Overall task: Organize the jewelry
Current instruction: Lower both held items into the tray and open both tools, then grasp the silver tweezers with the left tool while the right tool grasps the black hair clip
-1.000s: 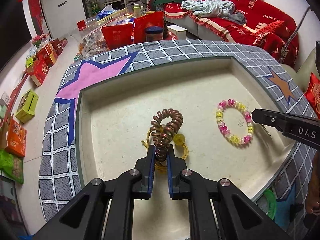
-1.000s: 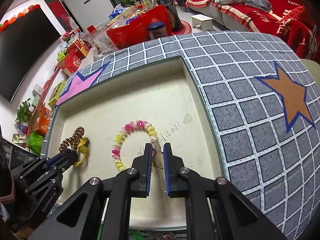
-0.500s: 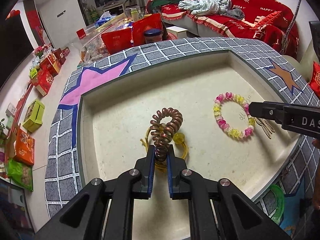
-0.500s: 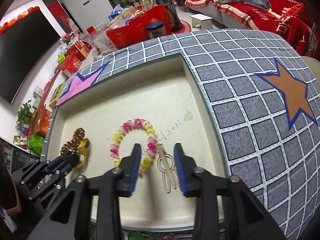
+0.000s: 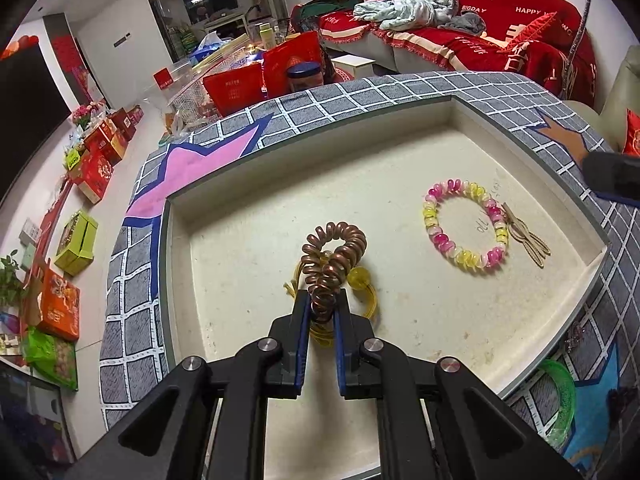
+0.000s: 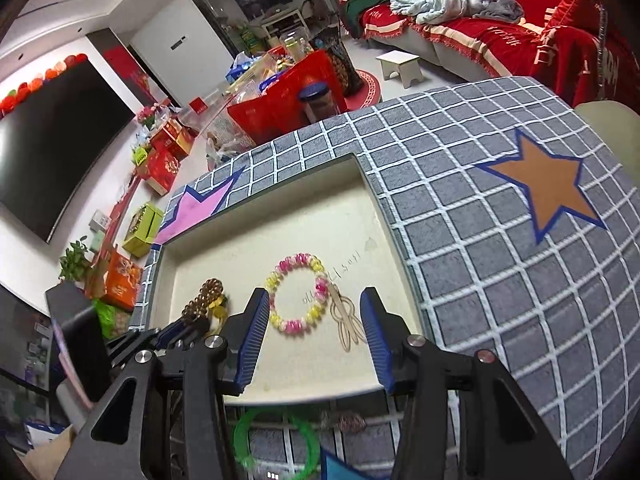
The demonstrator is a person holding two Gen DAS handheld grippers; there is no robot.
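My left gripper (image 5: pixel 322 306) is shut on a brown spiral hair tie (image 5: pixel 334 254), which stands up from the cream tray (image 5: pixel 320 184). Under it lies a yellow cord with a bead (image 5: pixel 357 277). A pink and yellow bead bracelet (image 5: pixel 430 220) lies flat at the tray's right, with a thin wooden clip (image 5: pixel 524 236) touching its right side. My right gripper (image 6: pixel 313 294) hangs above the tray's near edge, its jaws opening and nothing held. Below them show the bracelet (image 6: pixel 276 280) and clip (image 6: pixel 344 320). The left gripper (image 6: pixel 188 322) with the hair tie (image 6: pixel 204 300) shows at the left.
The tray is sunk into a grey grid mat with a pink star (image 5: pixel 192 176) and an orange star (image 6: pixel 556 188). A green ring (image 6: pixel 244 436) lies on the mat below the tray's near edge. Beyond are red boxes, a red-covered sofa and floor clutter.
The right gripper opened, let go of the wooden clip and drew back and up. The clip now lies beside the bracelet. The left gripper kept its hold on the hair tie.
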